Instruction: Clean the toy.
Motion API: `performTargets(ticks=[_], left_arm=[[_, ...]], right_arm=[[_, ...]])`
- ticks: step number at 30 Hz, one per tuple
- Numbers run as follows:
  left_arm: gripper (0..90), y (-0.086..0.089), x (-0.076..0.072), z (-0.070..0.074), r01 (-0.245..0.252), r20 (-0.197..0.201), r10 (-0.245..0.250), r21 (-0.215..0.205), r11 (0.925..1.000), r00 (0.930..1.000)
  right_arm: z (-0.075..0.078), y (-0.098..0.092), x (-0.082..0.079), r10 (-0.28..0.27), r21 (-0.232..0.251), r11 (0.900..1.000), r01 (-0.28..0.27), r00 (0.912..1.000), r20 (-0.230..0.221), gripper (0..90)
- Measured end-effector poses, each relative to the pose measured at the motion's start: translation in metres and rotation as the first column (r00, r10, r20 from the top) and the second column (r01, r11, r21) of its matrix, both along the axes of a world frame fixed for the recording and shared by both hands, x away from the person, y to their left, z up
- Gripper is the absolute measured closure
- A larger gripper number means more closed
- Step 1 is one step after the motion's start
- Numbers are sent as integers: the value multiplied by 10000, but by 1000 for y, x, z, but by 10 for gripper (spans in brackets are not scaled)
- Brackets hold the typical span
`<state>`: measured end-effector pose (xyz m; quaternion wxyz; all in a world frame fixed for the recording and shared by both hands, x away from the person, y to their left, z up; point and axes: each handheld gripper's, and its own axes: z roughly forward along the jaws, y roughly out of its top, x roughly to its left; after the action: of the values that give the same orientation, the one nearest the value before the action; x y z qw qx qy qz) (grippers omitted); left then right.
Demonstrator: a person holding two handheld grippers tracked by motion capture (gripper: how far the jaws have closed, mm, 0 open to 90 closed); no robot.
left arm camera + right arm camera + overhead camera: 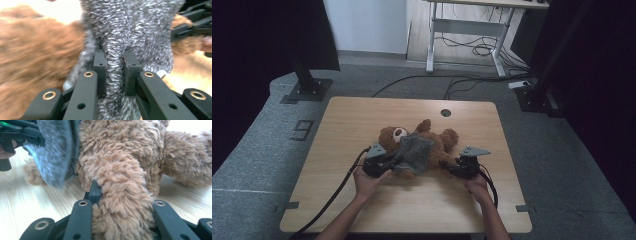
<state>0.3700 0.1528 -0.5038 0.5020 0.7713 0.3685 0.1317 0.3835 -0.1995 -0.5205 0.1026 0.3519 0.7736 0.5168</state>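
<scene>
1. While the bear [422, 142] lies on its back near the middle of the table [347, 125], head toward the far left corner, I have both grippers on it from the near edge.
2. My left gripper [388, 165] has its jaws pinched narrow on a fold of the grey knit garment [130, 32]; in the left gripper view the fabric runs up between the two pads [100, 67] and is squeezed thin there.
3. That garment covers the bear's belly, its lower hem pulled toward the near edge where my left gripper grips it.
4. My right gripper [451, 167] is clamped on a brown furry limb [122, 195]; in the right gripper view the plush bulges out over the jaws, hiding the right pad.
5. I cannot tell for certain whether that limb is a leg or an arm, though it sits at the bear's lower end.
6. The bear's other limbs [449, 135] splay toward the far right corner.
7. My hands [367, 182] hold the grippers just inside the near edge, cables trailing back off the table.
</scene>
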Motion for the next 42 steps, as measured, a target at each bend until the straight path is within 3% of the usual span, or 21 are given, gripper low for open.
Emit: performTargets(ticks=[8,15,18,25,29,33,37,42], left_arm=[[762,42,0,-1,-957,75,958,-195,9952,9954],[761,78,8,-13,-2043,-466,2025,-365,9782,9782],[761,79,8,-12,-2013,-465,1991,-492,9783,9789],[757,68,1,-2,-1556,-173,1547,-677,9855,9878],[753,69,-2,-3,-1456,-240,1442,-737,9866,9893],[752,70,-4,-5,-1381,-265,1365,-771,9874,9903],[752,69,-4,-7,-1331,-317,1309,-816,9877,9909],[752,67,-3,-9,-1295,-379,1267,-823,9882,9912]], right_arm=[[0,0,0,65,-11,10000,-65,10000,-25,668],[0,0,0,105,-20,9999,-106,9999,-13,667],[0,0,0,84,2,10000,-84,10000,-23,667],[1,-1,0,38,-48,10000,-38,10000,-4,640],[4,-1,-1,-231,-61,9997,231,9997,-32,494],[18,-1,-3,-735,253,9970,729,9970,238,375],[43,3,4,-852,85,9963,850,9958,330,295],[67,17,26,-822,-147,9965,820,9965,-120,243]])
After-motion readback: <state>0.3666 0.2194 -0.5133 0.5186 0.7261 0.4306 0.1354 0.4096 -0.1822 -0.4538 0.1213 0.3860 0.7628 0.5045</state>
